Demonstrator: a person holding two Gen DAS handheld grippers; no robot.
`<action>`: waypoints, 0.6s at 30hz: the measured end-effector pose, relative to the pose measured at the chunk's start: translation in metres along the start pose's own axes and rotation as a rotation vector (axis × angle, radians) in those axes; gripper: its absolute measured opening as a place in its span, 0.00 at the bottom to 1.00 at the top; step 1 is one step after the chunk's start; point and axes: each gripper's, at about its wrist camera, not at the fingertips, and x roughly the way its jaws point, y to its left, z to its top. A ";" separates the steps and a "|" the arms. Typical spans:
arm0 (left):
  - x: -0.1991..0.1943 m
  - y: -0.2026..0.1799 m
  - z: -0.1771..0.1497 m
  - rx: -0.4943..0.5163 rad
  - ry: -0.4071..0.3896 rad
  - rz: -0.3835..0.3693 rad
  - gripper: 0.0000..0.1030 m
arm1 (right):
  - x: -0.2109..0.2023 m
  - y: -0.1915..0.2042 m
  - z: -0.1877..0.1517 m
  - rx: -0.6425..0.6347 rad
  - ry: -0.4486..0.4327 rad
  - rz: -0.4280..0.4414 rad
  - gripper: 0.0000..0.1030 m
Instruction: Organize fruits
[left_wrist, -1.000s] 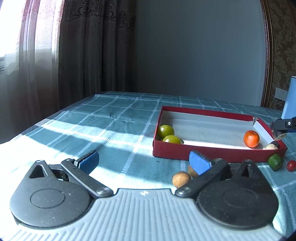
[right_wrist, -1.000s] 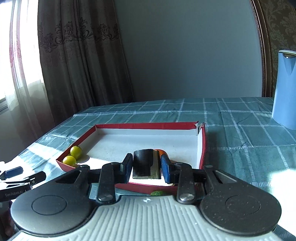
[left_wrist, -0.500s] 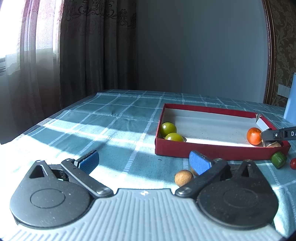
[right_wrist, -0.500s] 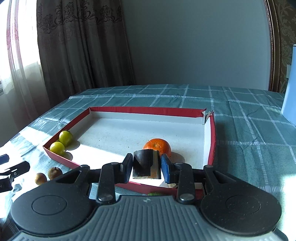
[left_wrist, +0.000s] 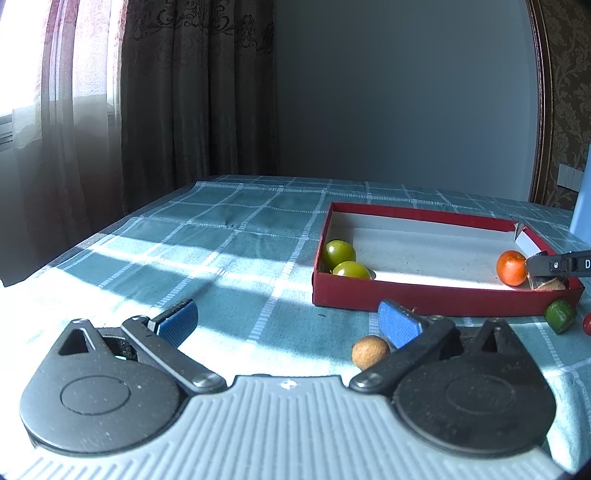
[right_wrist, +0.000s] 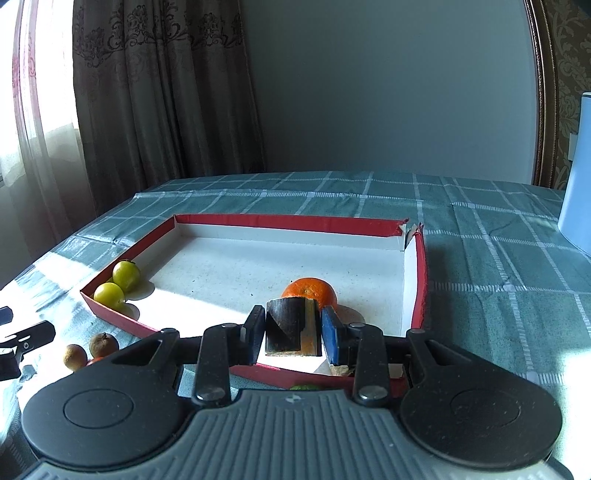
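The right gripper (right_wrist: 291, 332) holds a dark chunk (right_wrist: 290, 326) low over the near right corner of the red box (right_wrist: 291, 223), just in front of the orange (right_wrist: 312, 291); I judge that a careless release could let the chunk knock the orange or land on the wall at 6 o'clock. Its jaws are narrowly apart and closed on the chunk on both sides. The left gripper (left_wrist: 288, 319) is wide open and holds nothing, with a brown fruit (left_wrist: 369, 351) on the table (left_wrist: 221, 243) beside its right finger, at about 3 o'clock.
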 end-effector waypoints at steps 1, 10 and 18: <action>0.000 0.000 0.000 0.000 0.000 0.001 1.00 | 0.000 0.000 0.000 -0.002 0.000 -0.004 0.31; 0.002 -0.002 0.000 0.010 0.009 0.014 1.00 | 0.003 0.002 -0.003 -0.019 0.001 -0.019 0.31; 0.003 -0.004 0.000 0.024 0.020 0.035 1.00 | 0.003 0.006 -0.005 -0.048 -0.008 -0.030 0.31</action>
